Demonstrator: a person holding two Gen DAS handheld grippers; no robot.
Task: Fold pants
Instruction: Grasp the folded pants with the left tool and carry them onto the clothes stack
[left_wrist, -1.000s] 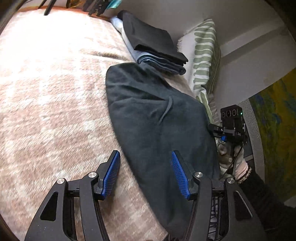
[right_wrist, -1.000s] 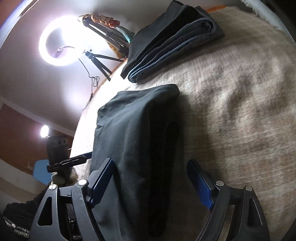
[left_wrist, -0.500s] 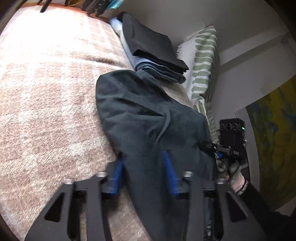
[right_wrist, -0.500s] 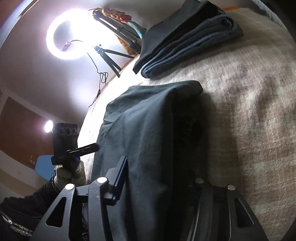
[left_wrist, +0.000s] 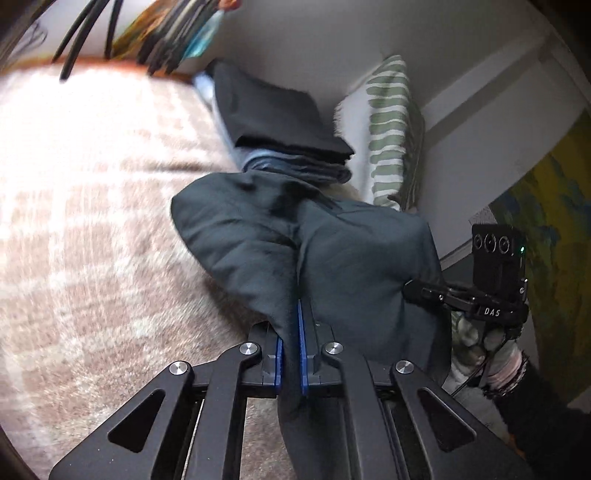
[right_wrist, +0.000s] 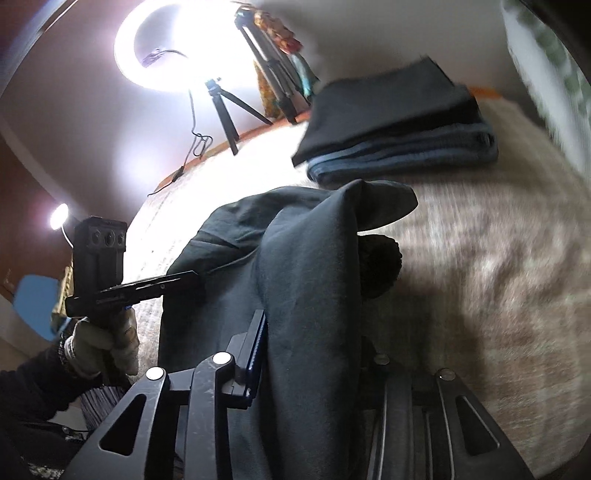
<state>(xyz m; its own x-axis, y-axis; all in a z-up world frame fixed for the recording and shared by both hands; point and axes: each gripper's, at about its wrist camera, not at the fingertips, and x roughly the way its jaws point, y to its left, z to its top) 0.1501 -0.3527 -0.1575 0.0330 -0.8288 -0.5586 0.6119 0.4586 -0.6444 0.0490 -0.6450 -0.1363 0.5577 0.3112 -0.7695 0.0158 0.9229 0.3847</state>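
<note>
Both claws have the dark pants pinched at the near end: left claw clamped tight on a ridge of cloth, right claw closed around a thick bunch. Fabric looks soft, floppy and light, so I'd grip the edges, not the middle. The rest drapes on the bed's pinkish blanket, near a folded stack. Ring light far left.

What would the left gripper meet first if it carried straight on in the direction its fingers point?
Probably the raised dark pants that the left gripper is shut on; beyond them, the folded clothes stack, though depth is unclear.
</note>
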